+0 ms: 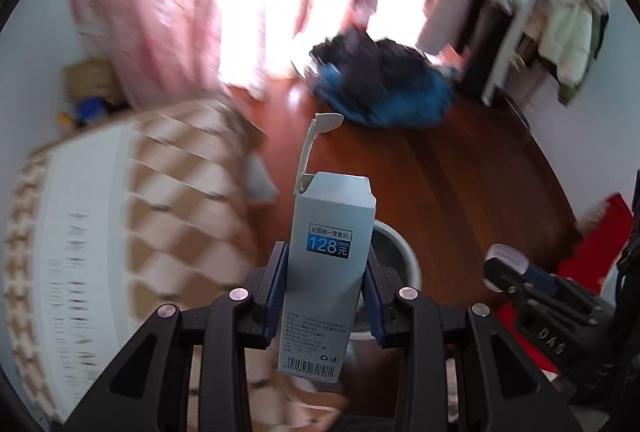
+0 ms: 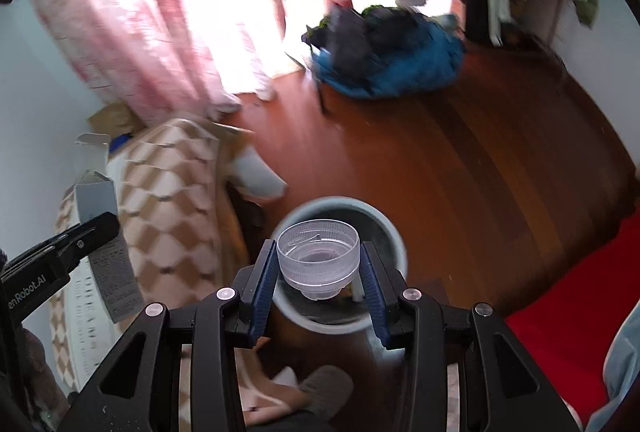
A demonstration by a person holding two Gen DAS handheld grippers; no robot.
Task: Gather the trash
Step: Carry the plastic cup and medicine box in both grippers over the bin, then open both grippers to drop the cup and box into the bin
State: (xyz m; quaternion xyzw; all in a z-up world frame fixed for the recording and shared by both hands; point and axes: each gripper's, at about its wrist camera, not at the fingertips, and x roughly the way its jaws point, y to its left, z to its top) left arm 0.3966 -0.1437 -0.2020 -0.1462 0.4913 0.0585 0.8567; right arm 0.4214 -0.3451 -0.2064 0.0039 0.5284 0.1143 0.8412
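- Wood floor (image 2: 460,160) beyond the bin (image 2: 394,232) is bare, wide open out to the blue clothes pile (image 2: 400,60).
- Bin mouth is partly covered from above by the clear cap (image 2: 318,260) held over it.
- Left: checkered bed (image 2: 168,192) sits just beside the bin, little room there.
- Right: red fabric (image 2: 580,312) close by.
- Grey carton (image 1: 328,264) fills the left jaws, blocks the forward view.

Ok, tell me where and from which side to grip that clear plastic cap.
Grip the clear plastic cap across its ribbed side wall, from the two opposite sides, as the right gripper holds it now. The wall is round and ridged, so flat pads probably seat best across its widest part. Its open mouth faces away from the gripper, over the bin; the thin rim looks a poorer hold.
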